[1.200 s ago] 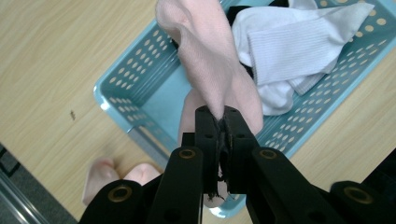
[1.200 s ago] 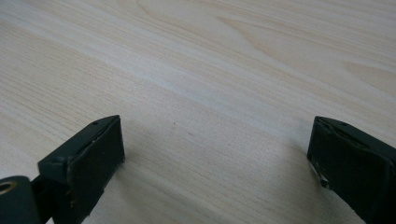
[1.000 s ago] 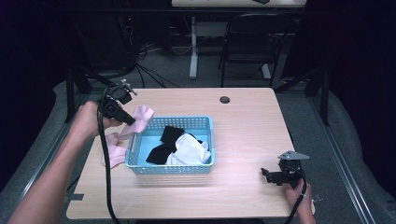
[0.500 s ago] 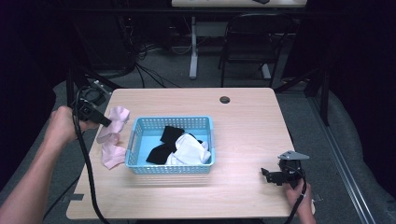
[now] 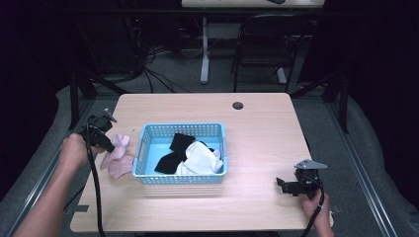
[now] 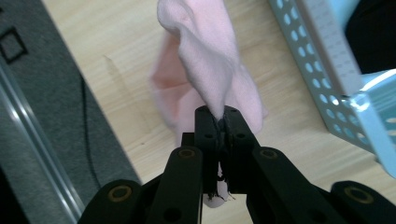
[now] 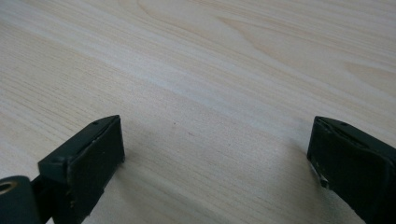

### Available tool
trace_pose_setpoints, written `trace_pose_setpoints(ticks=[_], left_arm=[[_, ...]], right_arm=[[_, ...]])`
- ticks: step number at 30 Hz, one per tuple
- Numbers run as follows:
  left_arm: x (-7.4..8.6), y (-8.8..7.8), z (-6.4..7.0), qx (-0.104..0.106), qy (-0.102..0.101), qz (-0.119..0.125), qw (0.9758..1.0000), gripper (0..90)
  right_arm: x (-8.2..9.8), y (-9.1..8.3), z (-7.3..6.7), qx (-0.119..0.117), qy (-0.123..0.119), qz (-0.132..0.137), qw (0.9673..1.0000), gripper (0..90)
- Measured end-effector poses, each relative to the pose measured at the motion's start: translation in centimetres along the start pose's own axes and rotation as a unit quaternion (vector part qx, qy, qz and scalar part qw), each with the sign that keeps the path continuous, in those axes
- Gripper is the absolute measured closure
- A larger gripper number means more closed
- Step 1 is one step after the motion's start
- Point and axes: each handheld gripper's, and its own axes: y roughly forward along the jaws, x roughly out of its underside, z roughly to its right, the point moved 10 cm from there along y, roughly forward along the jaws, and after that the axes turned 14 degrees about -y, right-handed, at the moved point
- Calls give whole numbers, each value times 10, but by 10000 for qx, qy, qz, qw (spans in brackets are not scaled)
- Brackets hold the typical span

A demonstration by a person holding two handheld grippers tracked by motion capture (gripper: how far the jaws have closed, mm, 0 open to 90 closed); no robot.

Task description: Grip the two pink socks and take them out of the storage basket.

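A pink cloth (image 6: 205, 60) is pinched in the clenched left gripper (image 6: 218, 122) and draped onto the counter (image 5: 257, 118) just left of the blue basket (image 5: 183, 177), where black and white garments remain. The right gripper (image 7: 217, 163) is held released, empty.

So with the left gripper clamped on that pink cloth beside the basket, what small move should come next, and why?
Probably lower the left gripper a little and open it. Its jaws are shut on the pink cloth, whose lower end already rests on the table left of the blue basket, outside it. The right gripper sits open near the table's front right, so it plays no part.
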Motion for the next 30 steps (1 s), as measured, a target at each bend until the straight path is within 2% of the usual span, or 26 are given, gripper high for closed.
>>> trace_pose_setpoints(ticks=[5,7,8,9,11,12,15,18,19,20,24,30], left_arm=[[7,34,0,199,-252,-151,9994,827],[7,36,0,231,-252,-145,9993,813],[7,37,1,251,-321,-102,9991,786],[7,36,0,239,-335,-66,9991,723],[7,31,3,299,-316,24,9991,678],[7,28,4,324,-343,40,9989,619],[5,11,5,323,-330,343,9983,450],[6,-3,5,324,-368,553,9973,334],[7,-7,4,302,-349,593,9972,245],[9,-11,4,279,-380,652,9968,245],[20,-19,0,204,-449,805,9955,153],[41,-15,-3,214,-481,859,9949,108]], right_arm=[[0,0,0,1,-1,6,10000,34],[0,0,0,0,2,2,10000,34],[0,0,0,0,3,3,10000,34],[0,0,0,-1,2,1,10000,34],[0,0,0,2,11,15,10000,33],[0,0,0,1,13,11,10000,34],[0,0,0,1,5,14,10000,34],[0,0,0,1,9,10,10000,33],[0,0,0,3,12,14,10000,33],[0,0,0,3,12,14,10000,33],[0,0,0,1,1,8,10000,33],[0,0,0,-1,-3,1,10000,34]])
